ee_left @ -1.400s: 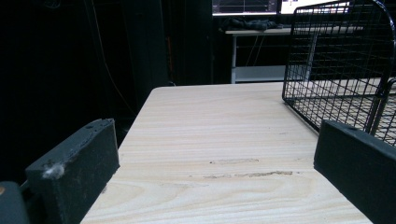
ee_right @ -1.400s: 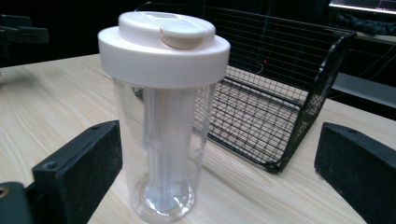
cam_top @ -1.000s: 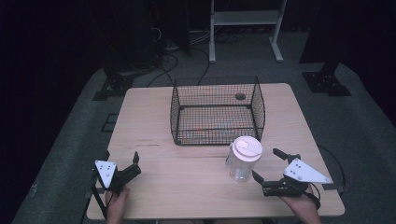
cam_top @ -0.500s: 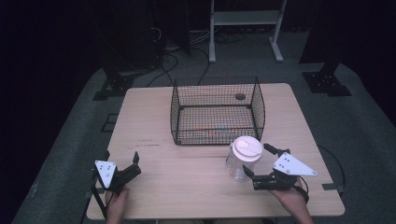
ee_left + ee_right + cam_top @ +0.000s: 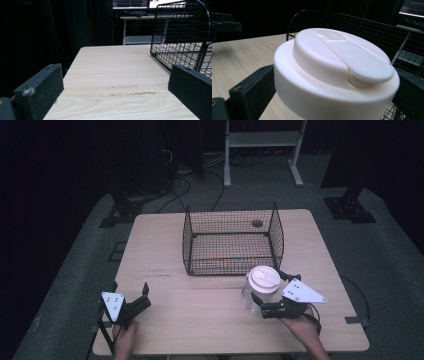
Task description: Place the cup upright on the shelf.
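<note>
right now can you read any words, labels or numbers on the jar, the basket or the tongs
None can be read.
Jar: its white lid is plain, with only a moulded flip tab and no print.
Wire basket: bare black mesh, no tag.
Right tongs and left tongs: their grey plates show only small dark dots, no lettering.
Screen behind the table: bright streaks, too blurred to read.

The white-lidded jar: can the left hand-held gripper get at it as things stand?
Probably yes. Bare table lies between the left hand-held gripper and the white-lidded jar, but the right hand-held gripper already has its jaws on either side of it.
</note>
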Tool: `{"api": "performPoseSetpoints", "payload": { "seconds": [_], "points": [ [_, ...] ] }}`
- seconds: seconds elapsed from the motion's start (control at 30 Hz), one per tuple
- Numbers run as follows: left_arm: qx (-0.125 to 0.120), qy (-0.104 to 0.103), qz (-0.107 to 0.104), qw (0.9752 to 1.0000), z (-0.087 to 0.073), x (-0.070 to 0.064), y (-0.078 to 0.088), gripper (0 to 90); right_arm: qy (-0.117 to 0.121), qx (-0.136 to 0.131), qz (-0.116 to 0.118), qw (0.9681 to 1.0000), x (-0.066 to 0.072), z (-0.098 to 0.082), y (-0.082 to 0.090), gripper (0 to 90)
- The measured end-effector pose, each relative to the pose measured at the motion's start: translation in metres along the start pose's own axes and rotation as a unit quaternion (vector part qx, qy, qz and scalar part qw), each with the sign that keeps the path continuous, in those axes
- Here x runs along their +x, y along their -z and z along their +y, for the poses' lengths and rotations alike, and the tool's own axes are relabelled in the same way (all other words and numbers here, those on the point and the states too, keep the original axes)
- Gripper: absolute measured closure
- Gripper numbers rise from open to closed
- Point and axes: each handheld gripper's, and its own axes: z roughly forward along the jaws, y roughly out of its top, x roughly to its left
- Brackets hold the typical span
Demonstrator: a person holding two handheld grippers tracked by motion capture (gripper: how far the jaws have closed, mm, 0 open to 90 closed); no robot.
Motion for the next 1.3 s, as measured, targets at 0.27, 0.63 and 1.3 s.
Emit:
{"api": "performPoseSetpoints", "payload": {
  "seconds": [0.27,0.63,1.3],
  "points": [
    [0.000,0.001,0.000,1.0000,0.000,0.000,0.000,0.0,0.005,0.000,0.000,1.0000,-0.001,0.000,-0.003,3.7],
    [0.000,0.001,0.000,1.0000,0.000,0.000,0.000,0.0,0.015,0.014,0.002,0.9998,0.000,0.005,-0.003,4.3],
    [0.001,0.002,0.001,1.0000,0.000,0.000,0.000,0.0,0.022,-0.003,0.007,0.9997,-0.008,0.036,0.001,4.4]
  ]
}}
